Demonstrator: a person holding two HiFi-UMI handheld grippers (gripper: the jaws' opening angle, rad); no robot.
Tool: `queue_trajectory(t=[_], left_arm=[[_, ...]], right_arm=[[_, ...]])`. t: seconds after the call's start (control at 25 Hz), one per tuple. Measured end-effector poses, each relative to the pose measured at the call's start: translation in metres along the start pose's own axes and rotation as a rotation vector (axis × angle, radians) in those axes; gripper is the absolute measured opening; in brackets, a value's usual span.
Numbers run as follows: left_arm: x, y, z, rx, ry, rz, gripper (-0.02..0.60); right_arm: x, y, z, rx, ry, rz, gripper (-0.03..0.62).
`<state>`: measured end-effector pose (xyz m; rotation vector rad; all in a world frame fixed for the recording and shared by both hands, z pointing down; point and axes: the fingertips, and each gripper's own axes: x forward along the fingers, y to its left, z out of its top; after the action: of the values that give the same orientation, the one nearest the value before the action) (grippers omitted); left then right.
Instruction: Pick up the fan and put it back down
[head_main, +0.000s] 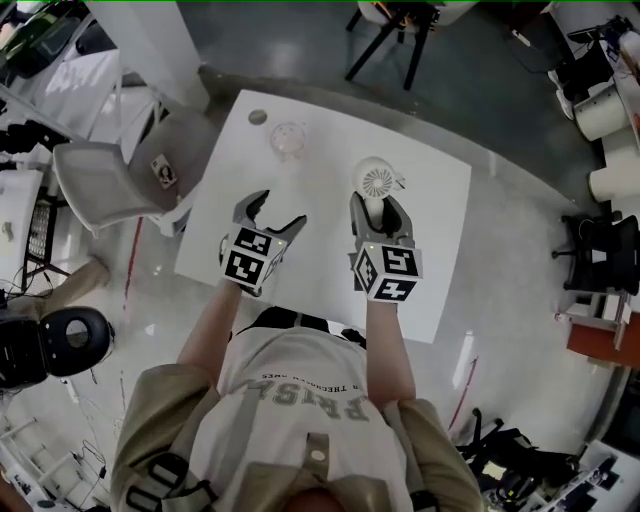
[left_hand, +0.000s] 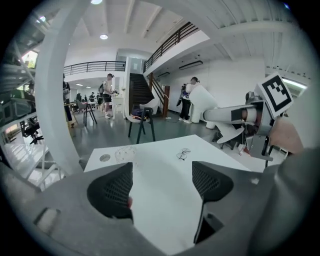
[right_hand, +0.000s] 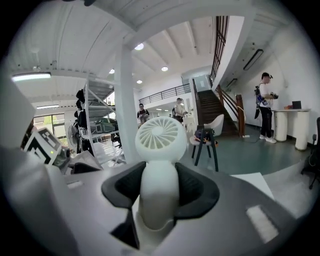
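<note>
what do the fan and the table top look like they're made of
Fan: likely moulded plastic, matte white. It has a smooth rounded handle, a finely slotted grille and no metallic shine.
Table: probably laminate or painted board, smooth white. The surface is flat and evenly coloured, with no grain showing. Its core cannot be told.

Desk (head_main: 440, 230): white, rectangular, below left fingers (left_hand: 112, 190).
Floor (left_hand: 100, 135): grey-green, glossy, shows reflections.
White column (left_hand: 55, 110): close, left of left fingers.
Dark-legged chair (left_hand: 141, 120): straight ahead of left fingers, past desk's far edge.
Dark staircase (left_hand: 139, 90): behind that chair, rises to railed balcony (left_hand: 95, 65).
Walls (left_hand: 230, 75): white.
Ceiling: white, beamed; round lamps (left_hand: 103, 36) lit.
Metal shelf rack (right_hand: 100, 125): ahead-left of right fingers (right_hand: 197, 187). Bright window (right_hand: 42, 122) further left.
Grey chair (head_main: 110, 180): beside desk, left of left fingers.
</note>
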<state>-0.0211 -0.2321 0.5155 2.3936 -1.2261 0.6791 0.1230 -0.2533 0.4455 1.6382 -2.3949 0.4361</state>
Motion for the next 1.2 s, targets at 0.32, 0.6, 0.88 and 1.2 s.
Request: queue_trajectory(t=[0.32,0.6,0.88,1.2], left_arm=[[-0.013,-0.009,0.104,0.039,-0.117,-0.166,0.418],[-0.027,-0.056,0.161,0.102,-0.146,-0.370,0.419],[-0.040,-0.097,0.194,0.154,-0.149,-0.535,0.419],[-0.048,-0.122,0.205,0.149,-0.140,-0.632,0.417]], right_arm=[[-0.016,-0.002,0.053,-0.078,-0.192,-0.002,0.183],[-0.023,0.001,0.063,-0.143,-0.259,-0.004,0.181],[-0.029,0.021,0.068,-0.207,-0.319,0.030,0.181],[-0.040,0.041,0.079,-0.268,-0.385,0.052,0.181]])
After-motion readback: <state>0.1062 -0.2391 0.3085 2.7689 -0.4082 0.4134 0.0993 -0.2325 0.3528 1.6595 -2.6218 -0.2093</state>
